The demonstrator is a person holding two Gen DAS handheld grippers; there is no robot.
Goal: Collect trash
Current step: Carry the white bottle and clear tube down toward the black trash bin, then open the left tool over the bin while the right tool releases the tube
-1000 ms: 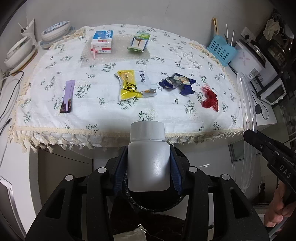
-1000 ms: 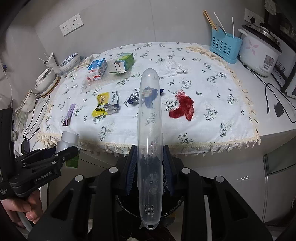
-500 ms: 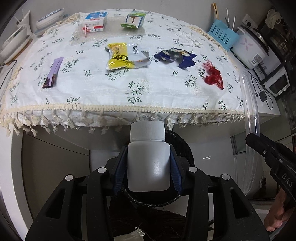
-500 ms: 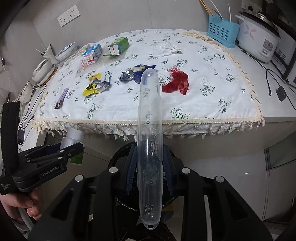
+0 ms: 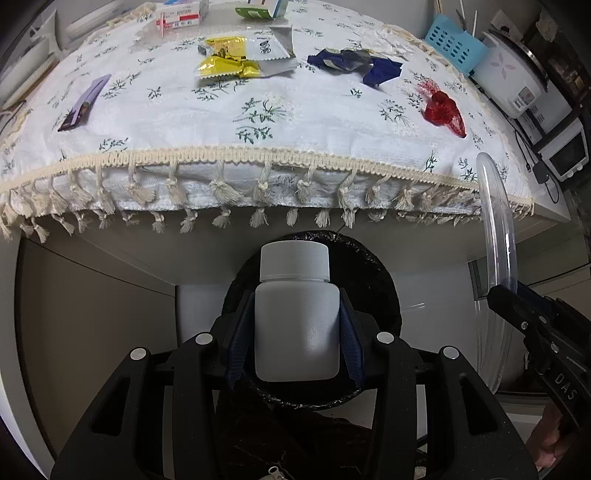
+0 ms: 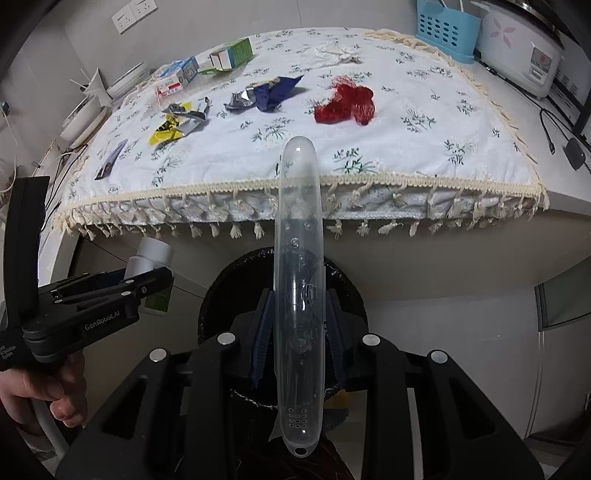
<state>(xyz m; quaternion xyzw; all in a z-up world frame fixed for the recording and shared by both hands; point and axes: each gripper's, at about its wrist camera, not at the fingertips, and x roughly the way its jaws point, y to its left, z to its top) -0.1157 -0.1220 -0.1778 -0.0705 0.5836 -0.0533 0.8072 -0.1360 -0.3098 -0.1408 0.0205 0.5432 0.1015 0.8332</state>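
My left gripper (image 5: 296,332) is shut on a white plastic bottle (image 5: 296,325) with a ribbed cap, held upright over a round bin lined with a black bag (image 5: 384,291). My right gripper (image 6: 297,328) is shut on a long clear plastic case (image 6: 298,266), also above the bin (image 6: 221,291). Each gripper shows in the other's view: the left gripper (image 6: 147,280) with its bottle (image 6: 149,254) at left, the right gripper (image 5: 513,299) with the case (image 5: 496,221) at right. Trash on the flowered tablecloth (image 5: 258,140): yellow wrapper (image 5: 225,62), blue wrapper (image 5: 354,64), red mesh (image 5: 441,110), purple wrapper (image 5: 85,103).
The bin stands on the floor under the fringed table edge (image 6: 332,184). Small cartons (image 6: 229,55) and a crumpled tissue (image 6: 332,51) lie at the table's back. A blue basket (image 6: 447,29), a rice cooker (image 6: 517,48) and cables (image 6: 554,129) are at right; bowls (image 6: 85,114) at left.
Both grippers have sunk from table height to below the table's fringed edge, closer over the black bin. The bottle and the clear case stay gripped as before.
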